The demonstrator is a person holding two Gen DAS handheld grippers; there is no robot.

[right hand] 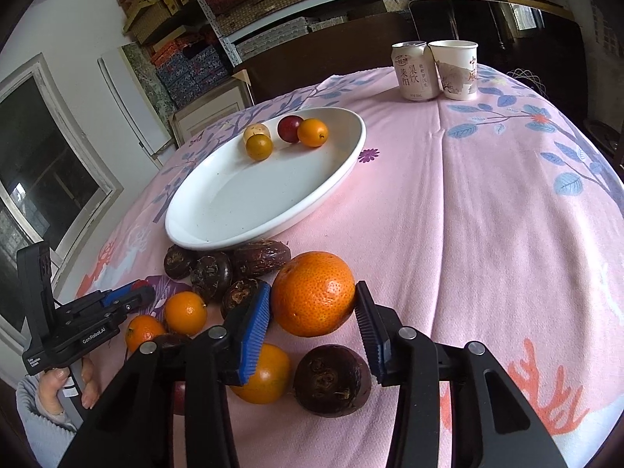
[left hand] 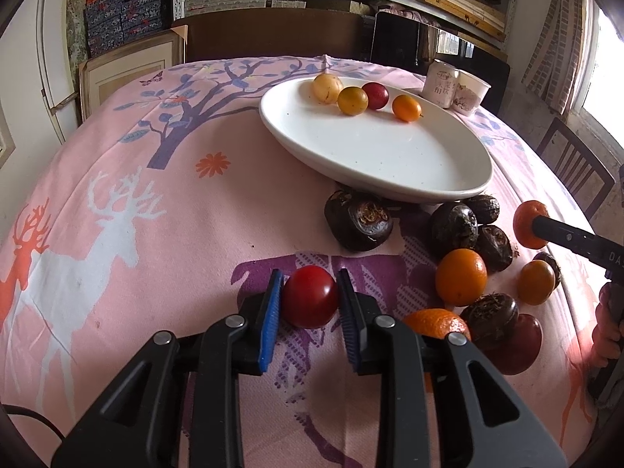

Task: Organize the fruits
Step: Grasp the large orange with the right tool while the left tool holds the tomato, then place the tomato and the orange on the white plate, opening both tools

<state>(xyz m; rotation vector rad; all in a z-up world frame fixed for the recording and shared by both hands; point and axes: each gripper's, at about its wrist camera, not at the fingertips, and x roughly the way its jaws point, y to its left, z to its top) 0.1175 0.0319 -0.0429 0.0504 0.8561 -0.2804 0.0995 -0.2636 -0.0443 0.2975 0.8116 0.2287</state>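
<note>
Closest up, the left claw (left hand: 310,300) is clamped on a small round red tomato-like fruit (left hand: 310,297) on the pink deer-print bench cloth (left hand: 156,234), and the right claw (right hand: 313,306) has pinched a bumpy round orange tangerine (right hand: 313,293) beside the pile. Both are round and smooth-ish, so I'd guess either could squirt out on the way to the white oval ceramic plate (right hand: 218,230), or a lift could nudge the dark brown water chestnuts (right hand: 331,380) rolling. Only "GenRobot.AI" on the left handle is readable.

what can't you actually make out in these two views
- Right wrist view: a dark red fruit is mostly hidden behind the right claw, which grips an orange.
- Right wrist view: the left claw hides its own load.
- Left wrist view: the plate covers the nearest dark brown fruit's far side.
</note>
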